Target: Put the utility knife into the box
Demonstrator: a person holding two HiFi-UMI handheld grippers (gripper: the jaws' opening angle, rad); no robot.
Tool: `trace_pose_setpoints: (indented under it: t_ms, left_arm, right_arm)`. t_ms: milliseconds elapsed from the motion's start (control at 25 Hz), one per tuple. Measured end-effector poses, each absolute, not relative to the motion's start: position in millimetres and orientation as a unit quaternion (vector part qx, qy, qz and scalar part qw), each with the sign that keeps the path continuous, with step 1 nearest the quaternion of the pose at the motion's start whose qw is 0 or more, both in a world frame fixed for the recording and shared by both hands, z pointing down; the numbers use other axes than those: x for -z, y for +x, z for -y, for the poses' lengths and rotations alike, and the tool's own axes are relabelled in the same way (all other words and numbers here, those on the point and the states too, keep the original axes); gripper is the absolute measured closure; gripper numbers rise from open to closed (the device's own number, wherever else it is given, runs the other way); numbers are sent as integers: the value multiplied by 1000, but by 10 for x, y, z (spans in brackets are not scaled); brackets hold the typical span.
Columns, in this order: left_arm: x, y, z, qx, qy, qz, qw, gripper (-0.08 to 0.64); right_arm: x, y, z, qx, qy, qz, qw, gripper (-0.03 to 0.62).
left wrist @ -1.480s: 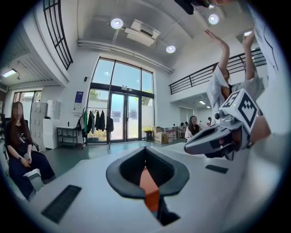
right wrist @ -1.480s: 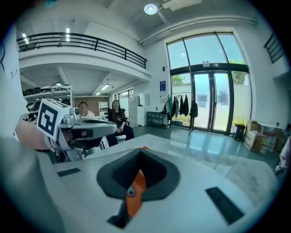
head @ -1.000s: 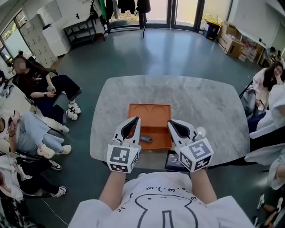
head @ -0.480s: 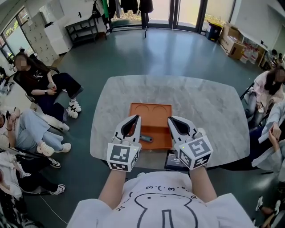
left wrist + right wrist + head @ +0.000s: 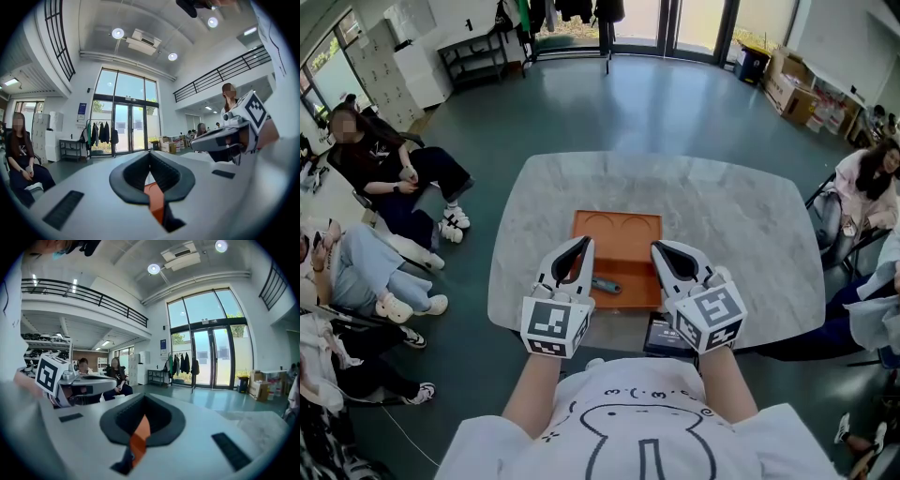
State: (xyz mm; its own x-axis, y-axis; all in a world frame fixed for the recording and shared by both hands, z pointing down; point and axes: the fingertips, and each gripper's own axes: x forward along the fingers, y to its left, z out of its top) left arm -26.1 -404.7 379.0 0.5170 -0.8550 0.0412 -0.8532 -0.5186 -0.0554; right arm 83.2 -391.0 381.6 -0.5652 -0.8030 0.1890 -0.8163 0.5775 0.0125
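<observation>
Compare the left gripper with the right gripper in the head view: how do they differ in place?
The left gripper hangs over the left edge of the orange box, the right gripper over its right edge. The utility knife lies close by the left gripper, farther from the right gripper. A dark flat thing shows beneath the right gripper; none shows beneath the left gripper. Shared: both tongs are shut, empty, pointing away from the person.

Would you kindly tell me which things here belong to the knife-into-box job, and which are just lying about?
Belonging to the job:
- utility knife, lying on the orange box's near part
- orange box
- left tongs and right tongs, both shut and empty

Just lying about:
- dark flat item at the table's near edge
- marble table
</observation>
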Motion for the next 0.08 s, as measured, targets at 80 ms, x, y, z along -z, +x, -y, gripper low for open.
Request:
trace_pose_setpoints:
  t_ms: [80]
  left_arm:
    - [-3784, -291, 4041, 32, -871, -489, 15, 545]
  right_arm:
    - [-3818, 800, 3907, -39, 458, 884, 88, 586]
